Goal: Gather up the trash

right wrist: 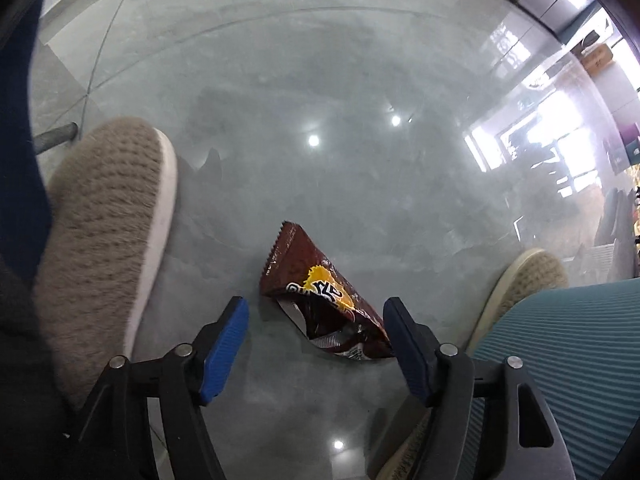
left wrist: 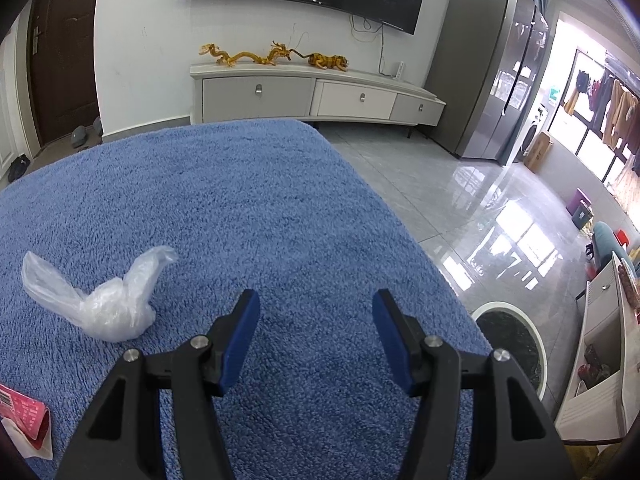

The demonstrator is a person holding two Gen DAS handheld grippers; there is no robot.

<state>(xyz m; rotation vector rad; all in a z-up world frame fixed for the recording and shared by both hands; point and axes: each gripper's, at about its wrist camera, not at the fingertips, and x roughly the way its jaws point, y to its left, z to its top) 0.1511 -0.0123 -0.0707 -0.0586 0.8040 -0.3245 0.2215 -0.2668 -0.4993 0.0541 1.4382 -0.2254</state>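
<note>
In the left wrist view a crumpled clear plastic bag [left wrist: 102, 298] lies on a blue towel-covered table [left wrist: 248, 200], left of my left gripper [left wrist: 316, 304], which is open and empty above the towel. A red and white packet [left wrist: 24, 420] lies at the table's lower left edge. A white-rimmed round bin [left wrist: 516, 340] stands on the floor right of the table. In the right wrist view a torn brown snack wrapper [right wrist: 320, 300] lies on the grey floor. My right gripper [right wrist: 316, 312] is open just above it, fingers on either side of its near end.
Two beige slippered feet stand on the floor, one to the left [right wrist: 104, 232] and one to the right [right wrist: 528, 280] of the wrapper. A teal chair seat [right wrist: 568, 360] is at the lower right. A TV cabinet [left wrist: 312, 92] and fridge [left wrist: 488, 68] stand beyond the table.
</note>
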